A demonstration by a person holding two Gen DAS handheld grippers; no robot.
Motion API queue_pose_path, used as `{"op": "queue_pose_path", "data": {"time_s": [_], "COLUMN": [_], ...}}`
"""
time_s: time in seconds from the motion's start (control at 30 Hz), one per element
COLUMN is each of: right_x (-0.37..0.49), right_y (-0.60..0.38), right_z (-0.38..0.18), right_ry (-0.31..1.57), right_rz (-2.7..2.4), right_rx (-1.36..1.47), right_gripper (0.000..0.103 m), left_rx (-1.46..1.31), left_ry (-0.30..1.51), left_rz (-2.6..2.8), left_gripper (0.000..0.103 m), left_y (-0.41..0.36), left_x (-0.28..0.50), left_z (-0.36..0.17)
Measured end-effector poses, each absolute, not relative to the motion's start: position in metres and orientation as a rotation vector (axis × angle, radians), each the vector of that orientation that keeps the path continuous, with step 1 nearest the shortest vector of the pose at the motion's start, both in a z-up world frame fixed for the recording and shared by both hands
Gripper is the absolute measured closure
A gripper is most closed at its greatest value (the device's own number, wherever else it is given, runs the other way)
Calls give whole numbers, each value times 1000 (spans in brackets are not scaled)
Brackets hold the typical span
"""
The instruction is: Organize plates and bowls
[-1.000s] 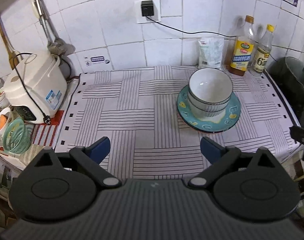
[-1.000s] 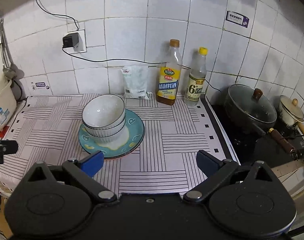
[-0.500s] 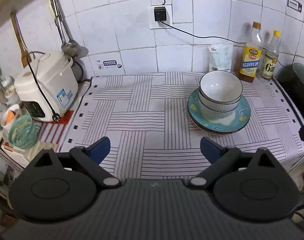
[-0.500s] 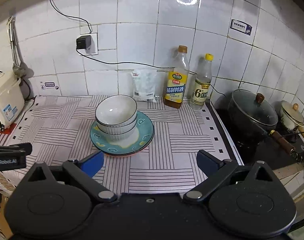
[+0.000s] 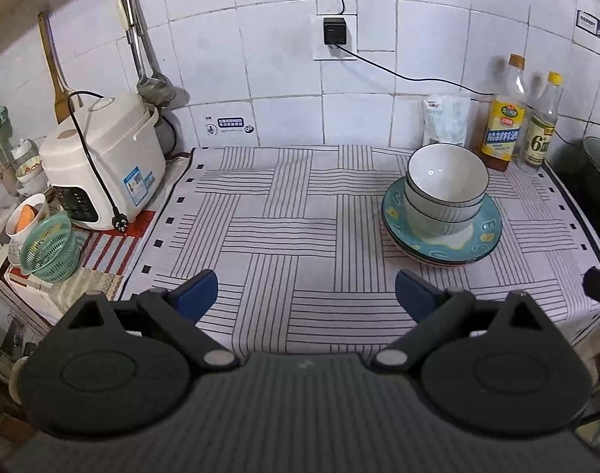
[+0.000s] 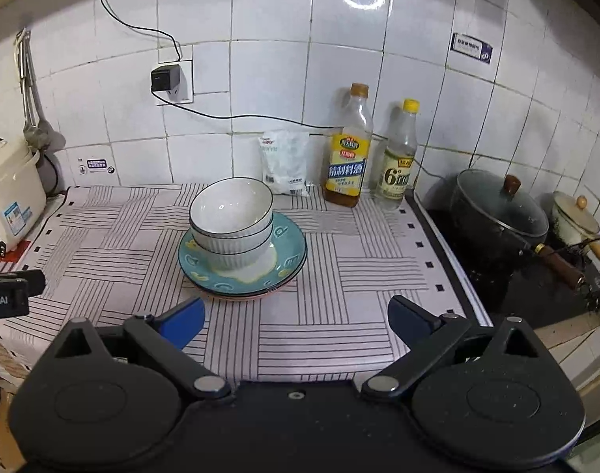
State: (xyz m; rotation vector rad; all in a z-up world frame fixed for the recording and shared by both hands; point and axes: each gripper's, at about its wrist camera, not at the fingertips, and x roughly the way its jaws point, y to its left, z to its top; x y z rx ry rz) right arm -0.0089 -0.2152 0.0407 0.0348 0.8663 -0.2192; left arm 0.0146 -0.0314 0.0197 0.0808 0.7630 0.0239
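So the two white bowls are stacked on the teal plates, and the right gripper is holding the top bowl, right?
Not quite. The two white ribbed bowls do sit stacked on the teal patterned plates, but the right gripper holds nothing: the right wrist view shows its blue-tipped fingers spread open above the striped cloth, short of the stack.

On a counter covered by a patterned cloth (image 5: 268,213), 2 nested bowls (image 5: 445,185) sit on a stack of plates (image 5: 485,236), ahead and right of the left gripper's (image 5: 305,295) spread jaws. For the right gripper (image 6: 296,315), the stack (image 6: 288,252) lies ahead, nearer its left jaw. Behind the stack, against the wall, stand a packet (image 6: 286,163) and, to its right, 2 bottles (image 6: 347,157) side by side. Far left of the left jaws sits a rice cooker (image 5: 102,157), with a small basket (image 5: 49,248) in front of it. Right of the right jaws, a lidded pot (image 6: 497,213) rests on the stove.
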Motion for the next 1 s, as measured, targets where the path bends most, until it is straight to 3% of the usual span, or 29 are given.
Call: {"op": "queue_pose_path", "data": {"time_s": [1.0], "right_x": [-14], "right_y": [-215], "right_z": [35], "right_ry": [876], "right_rz": [-271], "right_rx": [63], "right_gripper": [2], "left_rx": [109], "left_ry": [778], "left_rz": [39], "left_gripper": [0], "left_y": [-31], "left_x": [15], "left_z": [13]}}
